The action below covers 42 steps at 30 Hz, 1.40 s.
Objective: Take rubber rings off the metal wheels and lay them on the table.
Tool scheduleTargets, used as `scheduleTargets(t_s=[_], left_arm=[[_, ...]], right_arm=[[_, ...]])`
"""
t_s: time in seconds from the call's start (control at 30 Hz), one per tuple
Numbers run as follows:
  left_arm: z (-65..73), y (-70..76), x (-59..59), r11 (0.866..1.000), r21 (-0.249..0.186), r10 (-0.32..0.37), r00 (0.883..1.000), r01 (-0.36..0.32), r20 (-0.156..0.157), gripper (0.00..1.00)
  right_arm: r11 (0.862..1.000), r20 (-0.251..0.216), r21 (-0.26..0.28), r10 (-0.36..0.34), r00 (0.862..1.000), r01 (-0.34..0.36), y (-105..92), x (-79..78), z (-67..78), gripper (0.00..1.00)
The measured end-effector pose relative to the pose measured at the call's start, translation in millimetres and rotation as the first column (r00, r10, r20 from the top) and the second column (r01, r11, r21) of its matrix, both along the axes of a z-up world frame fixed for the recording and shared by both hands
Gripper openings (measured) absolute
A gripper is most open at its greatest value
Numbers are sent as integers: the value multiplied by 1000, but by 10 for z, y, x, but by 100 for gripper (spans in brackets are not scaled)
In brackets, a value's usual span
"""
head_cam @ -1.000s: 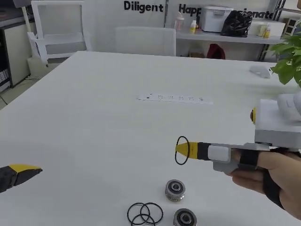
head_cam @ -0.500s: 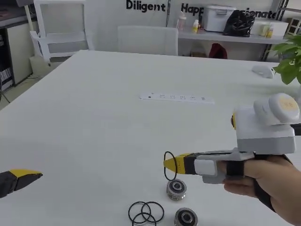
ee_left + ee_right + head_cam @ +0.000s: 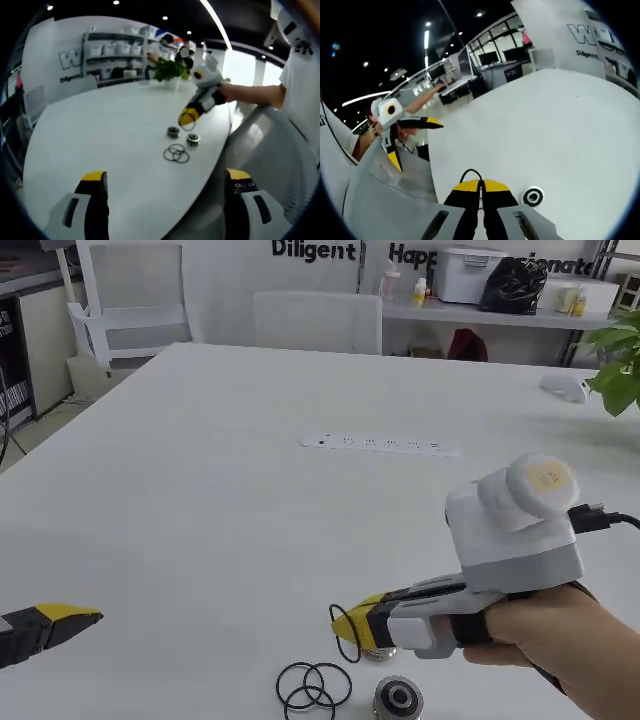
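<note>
One container shows: a white lidded box point(image 3: 470, 275) on the shelf point(image 3: 480, 316) at the upper right of the head view, beside a black bag point(image 3: 517, 287). Its lid is on, so what it holds cannot be told.

There are four rubber rings in all. Three rings point(image 3: 315, 685) lie overlapping in a cluster on the white worktop point(image 3: 220, 500), at the bottom centre of the head view. The left gripper view has the same cluster point(image 3: 176, 153) just right of centre. The fourth ring point(image 3: 345, 633) is pinched in the right gripper point(image 3: 350, 618), whose jaws are pressed together on it. It hangs above the worktop, near the cluster and up to its right. In the right gripper view the yellow jaws meet at the bottom centre, and the ring point(image 3: 471, 174) loops up just above them.

There are two wheels. One point(image 3: 400, 698) stands just right of the cluster at the bottom edge of the head view. The other point(image 3: 378, 649) is partly hidden under the right gripper. In the left gripper view both point(image 3: 173, 132) point(image 3: 193, 139) stand between the cluster and the right gripper point(image 3: 189, 117). The right gripper view has one wheel point(image 3: 533, 196) just right of the jaws.

The left gripper point(image 3: 60, 620) is at the lower left of the head view, well apart from the rings and wheels. Its jaws are spread wide: in its own view point(image 3: 166, 175) one rises at the lower left and one at the lower right, with bare worktop between. It also shows at the upper left of the right gripper view point(image 3: 417, 145), jaws parted.

One power strip point(image 3: 380, 445) lies mid-worktop, and one plant point(image 3: 620, 370) is at the right edge.
</note>
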State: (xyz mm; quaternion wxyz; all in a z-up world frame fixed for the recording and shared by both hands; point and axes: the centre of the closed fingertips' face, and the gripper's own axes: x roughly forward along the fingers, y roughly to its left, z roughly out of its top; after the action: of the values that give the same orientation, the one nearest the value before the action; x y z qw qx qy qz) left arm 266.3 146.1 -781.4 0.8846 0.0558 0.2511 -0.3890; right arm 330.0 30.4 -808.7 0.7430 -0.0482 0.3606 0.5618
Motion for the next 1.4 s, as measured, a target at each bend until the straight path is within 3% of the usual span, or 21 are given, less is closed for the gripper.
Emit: scheduleTargets(t_s=[0.27,0.4,1.4], left_arm=[[3,27,-13,1000,-2,6,1000,-6,-1,97],[51,14,3,1000,-24,12,1000,-12,8,97],[12,8,-39,1000,-2,10,1000,-10,-8,94]], right_arm=[[992,34,-118,52,998,-48,-38,-51,-228,0],[987,49,-152,64,997,-56,-55,-53,-289,0],[977,74,-203,82,994,-65,-120,-30,-367,0]])
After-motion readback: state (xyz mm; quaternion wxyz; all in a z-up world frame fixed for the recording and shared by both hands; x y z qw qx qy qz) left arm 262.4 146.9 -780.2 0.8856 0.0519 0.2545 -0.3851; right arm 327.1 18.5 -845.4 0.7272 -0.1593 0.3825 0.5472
